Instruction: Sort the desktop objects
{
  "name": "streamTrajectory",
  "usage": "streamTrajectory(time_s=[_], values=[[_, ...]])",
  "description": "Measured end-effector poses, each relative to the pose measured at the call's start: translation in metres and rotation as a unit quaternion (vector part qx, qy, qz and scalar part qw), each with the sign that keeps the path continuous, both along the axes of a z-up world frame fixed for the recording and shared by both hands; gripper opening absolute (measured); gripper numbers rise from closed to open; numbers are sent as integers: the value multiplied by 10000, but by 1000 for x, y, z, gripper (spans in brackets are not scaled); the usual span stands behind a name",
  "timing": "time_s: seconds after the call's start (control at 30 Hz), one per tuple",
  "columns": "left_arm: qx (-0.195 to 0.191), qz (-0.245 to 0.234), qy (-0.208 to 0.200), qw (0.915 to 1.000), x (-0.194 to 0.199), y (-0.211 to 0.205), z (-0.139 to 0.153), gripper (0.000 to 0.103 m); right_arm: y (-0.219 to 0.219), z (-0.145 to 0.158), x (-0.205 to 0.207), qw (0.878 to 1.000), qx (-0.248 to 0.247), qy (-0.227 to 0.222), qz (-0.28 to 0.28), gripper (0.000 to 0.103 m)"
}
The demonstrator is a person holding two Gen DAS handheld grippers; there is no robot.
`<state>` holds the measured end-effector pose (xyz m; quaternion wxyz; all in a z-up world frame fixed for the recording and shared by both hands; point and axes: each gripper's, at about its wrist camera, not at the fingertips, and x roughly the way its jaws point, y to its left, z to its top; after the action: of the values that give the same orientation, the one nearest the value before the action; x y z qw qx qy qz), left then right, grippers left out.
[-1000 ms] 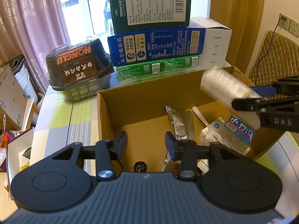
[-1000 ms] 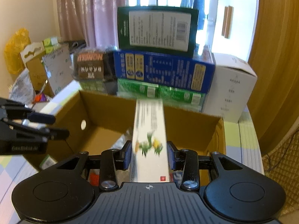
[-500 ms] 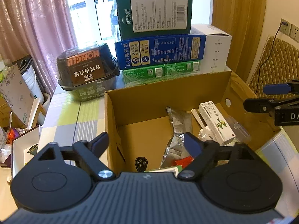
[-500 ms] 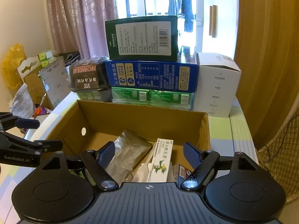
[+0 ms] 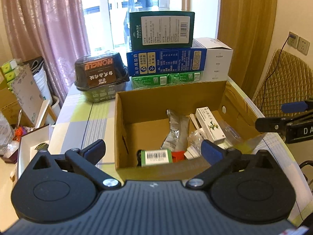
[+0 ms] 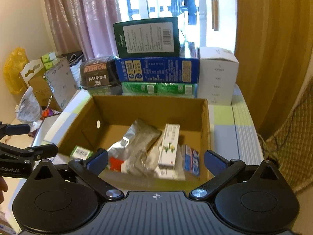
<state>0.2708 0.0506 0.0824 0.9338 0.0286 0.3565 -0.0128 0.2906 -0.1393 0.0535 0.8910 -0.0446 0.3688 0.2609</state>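
The cardboard box on the table already holds a white medicine carton, a foil pouch, a green barcoded box and other small packets. Both the left gripper and the right gripper hang spread wide and empty just short of its near rim, so the sorting looks well advanced; whether any items remain outside cannot be told.

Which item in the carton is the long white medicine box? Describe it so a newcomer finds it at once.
Start at the open cardboard carton on the table. Inside, right of the crumpled silver foil pouch, the long white medicine box lies on the pile. Only it carries a green and yellow plant picture; the packet beside it is blue.
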Motion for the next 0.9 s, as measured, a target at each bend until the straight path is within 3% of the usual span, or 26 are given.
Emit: streamTrajectory(time_s=[0.47,0.9], values=[[-404,490,116,9979,-78,-9,18,102,-32,1,-71,9991,-8,332,-259,101],[-556,633,-23,9964,-137,-25,30,102,-60,22,-138,9989,128,174,-406,101]])
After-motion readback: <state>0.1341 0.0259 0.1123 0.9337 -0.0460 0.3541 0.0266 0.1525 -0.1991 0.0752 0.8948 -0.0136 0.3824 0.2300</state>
